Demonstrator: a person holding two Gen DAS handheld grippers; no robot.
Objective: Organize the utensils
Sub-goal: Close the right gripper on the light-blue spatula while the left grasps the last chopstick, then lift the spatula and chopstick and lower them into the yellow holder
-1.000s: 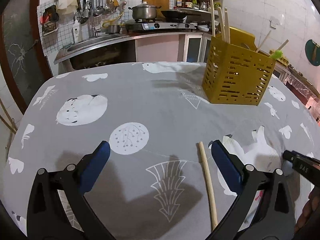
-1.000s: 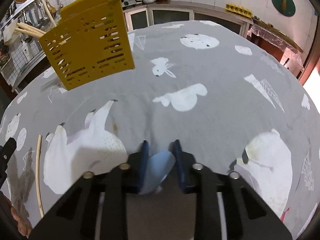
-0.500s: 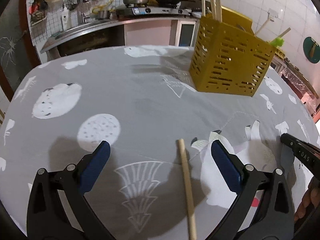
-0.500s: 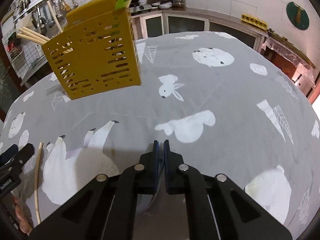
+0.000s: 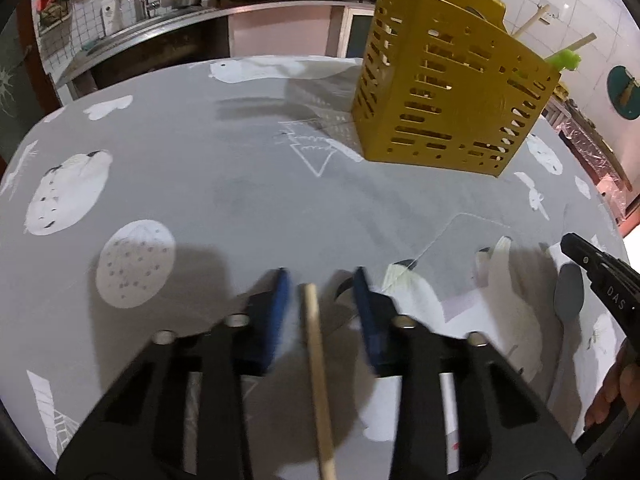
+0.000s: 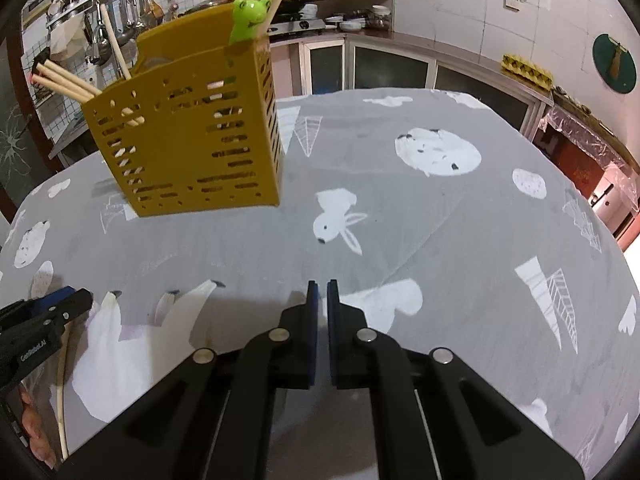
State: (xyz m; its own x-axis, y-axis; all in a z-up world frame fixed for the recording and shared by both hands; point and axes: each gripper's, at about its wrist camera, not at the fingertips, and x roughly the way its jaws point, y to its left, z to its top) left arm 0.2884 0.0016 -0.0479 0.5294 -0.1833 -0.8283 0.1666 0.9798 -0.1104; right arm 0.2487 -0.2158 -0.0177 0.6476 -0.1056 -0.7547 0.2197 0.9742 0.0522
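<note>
Left claw part-open, straddling chopstick on table; right claw nearly closed, contents indiscernible.

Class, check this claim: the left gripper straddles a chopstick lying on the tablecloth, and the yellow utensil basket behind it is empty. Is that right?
Not quite. The left gripper does straddle the chopstick on the tablecloth, but the yellow utensil basket is not empty: the right wrist view shows chopsticks and a green frog-topped utensil standing in it.
</note>
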